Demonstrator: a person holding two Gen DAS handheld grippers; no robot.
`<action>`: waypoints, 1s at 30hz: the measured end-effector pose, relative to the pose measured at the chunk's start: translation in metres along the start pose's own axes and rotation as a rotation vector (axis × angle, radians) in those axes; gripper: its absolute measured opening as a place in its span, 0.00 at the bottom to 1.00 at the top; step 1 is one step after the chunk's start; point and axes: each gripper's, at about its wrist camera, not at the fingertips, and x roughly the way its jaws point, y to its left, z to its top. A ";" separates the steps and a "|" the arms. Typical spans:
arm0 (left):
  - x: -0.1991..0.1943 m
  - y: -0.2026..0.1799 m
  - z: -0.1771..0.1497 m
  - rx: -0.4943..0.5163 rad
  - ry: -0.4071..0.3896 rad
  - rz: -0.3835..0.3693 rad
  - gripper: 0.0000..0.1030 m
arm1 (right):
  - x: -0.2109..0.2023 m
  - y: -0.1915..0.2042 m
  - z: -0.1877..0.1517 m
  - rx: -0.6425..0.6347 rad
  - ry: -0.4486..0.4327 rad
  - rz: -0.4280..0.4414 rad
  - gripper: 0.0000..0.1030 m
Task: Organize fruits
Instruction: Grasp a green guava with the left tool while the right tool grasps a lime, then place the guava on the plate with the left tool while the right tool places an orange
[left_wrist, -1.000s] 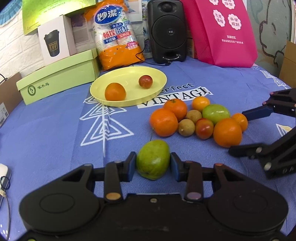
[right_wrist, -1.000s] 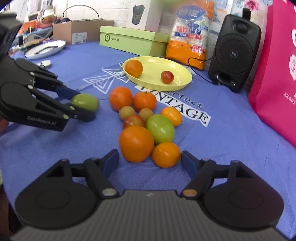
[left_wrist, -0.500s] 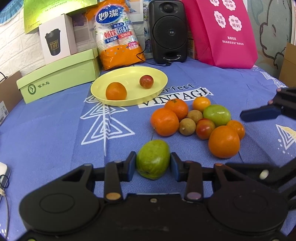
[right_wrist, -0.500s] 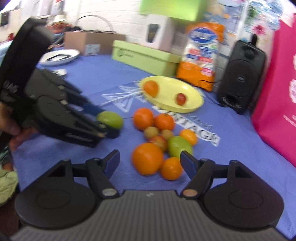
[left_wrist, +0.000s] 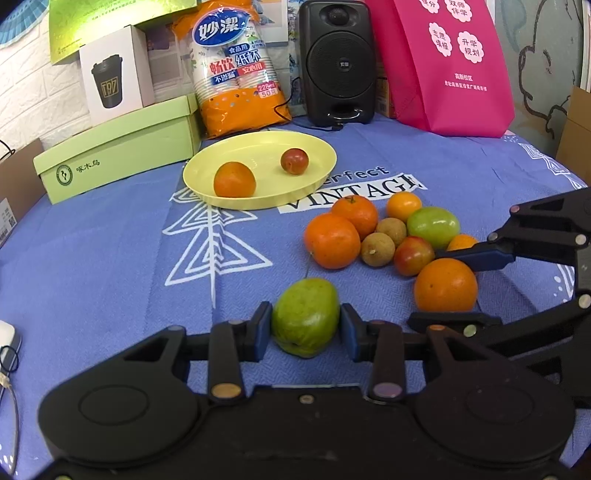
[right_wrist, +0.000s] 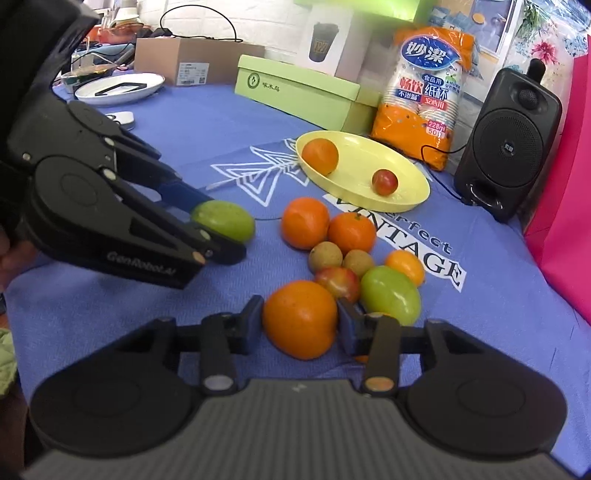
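Yellow plate (left_wrist: 325, 151) already holds two fruits; the left gripper (left_wrist: 306, 326) clamps a green fruit (left_wrist: 306, 317), the right gripper (right_wrist: 300, 325) an orange (right_wrist: 300, 319), both on the cloth. Next, seemingly: lift, carry to the plate.

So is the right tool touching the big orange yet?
Touching. In the right wrist view both pads of the right tool press the sides of the big orange, with no gap visible.
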 end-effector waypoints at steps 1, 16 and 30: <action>0.000 -0.001 0.000 0.000 0.000 0.002 0.37 | 0.000 0.000 0.000 0.002 0.000 0.000 0.40; -0.011 0.010 0.042 0.028 -0.056 0.046 0.37 | -0.032 -0.052 0.035 0.165 -0.112 0.035 0.40; 0.099 0.078 0.145 -0.017 -0.001 0.119 0.37 | 0.091 -0.118 0.135 0.263 -0.009 0.044 0.40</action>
